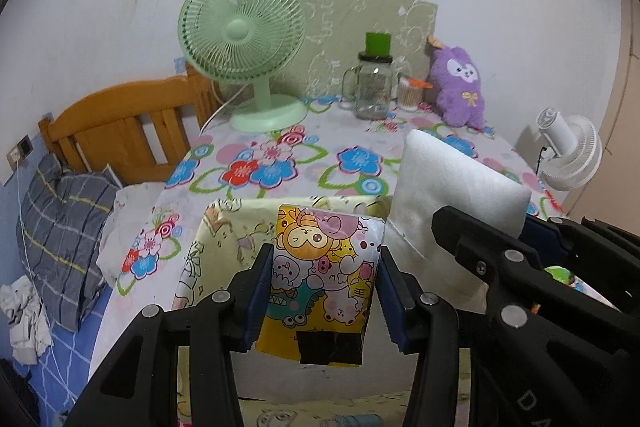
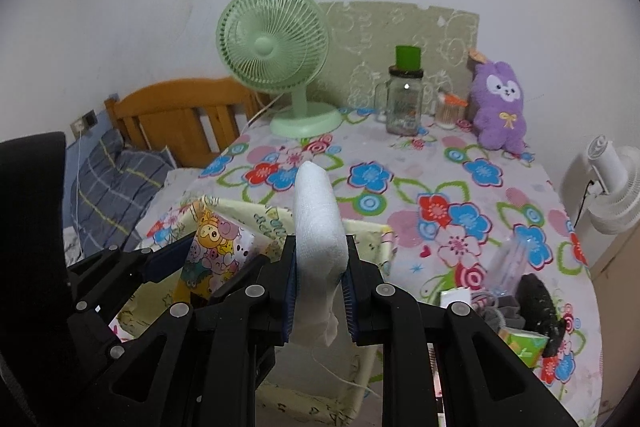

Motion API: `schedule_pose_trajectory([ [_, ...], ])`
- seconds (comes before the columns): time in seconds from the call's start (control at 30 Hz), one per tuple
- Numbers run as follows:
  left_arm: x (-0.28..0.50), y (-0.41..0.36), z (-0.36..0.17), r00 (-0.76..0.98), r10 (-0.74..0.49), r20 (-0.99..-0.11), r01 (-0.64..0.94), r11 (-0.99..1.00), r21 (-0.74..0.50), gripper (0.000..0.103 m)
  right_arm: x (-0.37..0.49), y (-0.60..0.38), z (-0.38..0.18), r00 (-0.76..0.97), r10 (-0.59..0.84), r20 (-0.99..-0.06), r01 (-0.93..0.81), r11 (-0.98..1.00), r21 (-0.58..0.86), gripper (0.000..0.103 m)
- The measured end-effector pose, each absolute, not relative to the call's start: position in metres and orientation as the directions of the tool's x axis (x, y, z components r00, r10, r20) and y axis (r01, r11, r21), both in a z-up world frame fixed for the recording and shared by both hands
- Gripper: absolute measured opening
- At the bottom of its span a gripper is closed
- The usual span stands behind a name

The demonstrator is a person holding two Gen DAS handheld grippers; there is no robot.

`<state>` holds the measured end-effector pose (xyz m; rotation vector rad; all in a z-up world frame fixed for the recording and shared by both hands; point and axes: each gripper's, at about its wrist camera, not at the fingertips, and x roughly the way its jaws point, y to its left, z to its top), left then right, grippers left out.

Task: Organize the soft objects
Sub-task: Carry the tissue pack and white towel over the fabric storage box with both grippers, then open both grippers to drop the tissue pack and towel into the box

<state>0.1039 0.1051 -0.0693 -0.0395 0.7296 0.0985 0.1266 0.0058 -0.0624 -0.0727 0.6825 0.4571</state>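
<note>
Cartoon-print packet point(image 1: 326, 279) clamped in left tongs point(image 1: 324, 291), white foam pad point(image 2: 320, 227) in right tongs point(image 2: 320, 295); beyond, floral bench point(image 2: 460, 195), far fan point(image 2: 276, 47).

cartoon-print pack point(image 1: 324, 267) and folded white cloth point(image 2: 318, 223) (both upright) side by side over a yellowish bin point(image 2: 372, 239), perhaps fabric.
</note>
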Motion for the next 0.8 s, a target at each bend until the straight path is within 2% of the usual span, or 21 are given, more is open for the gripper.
schedule_pose_trajectory([
  [0.47,0.118,0.123,-0.104,0.65,0.084,-0.756,-0.143,0.99,-0.013,0.052,0.148,0.028,-0.098,0.595,0.399,-0.698,-0.462,0.88,0.109,0.023],
  [0.57,0.118,0.12,-0.104,0.651,0.073,-0.755,-0.127,0.992,-0.013,0.06,0.152,0.028,-0.102,0.589,0.391,-0.707,-0.456,0.883,0.108,0.024],
  [0.67,0.117,0.118,-0.104,0.652,0.069,-0.755,-0.123,0.992,-0.016,0.07,0.155,0.026,-0.104,0.586,0.375,-0.719,-0.446,0.889,0.101,0.033],
  [0.73,0.116,0.117,-0.103,0.656,0.06,-0.752,-0.119,0.993,-0.025,0.074,0.156,0.023,-0.105,0.586,0.372,-0.72,-0.441,0.892,0.102,0.05],
  [0.8,0.115,0.116,-0.102,0.66,0.052,-0.749,-0.118,0.992,-0.036,0.077,0.155,0.021,-0.104,0.588,0.381,-0.714,-0.444,0.889,0.109,0.052],
])
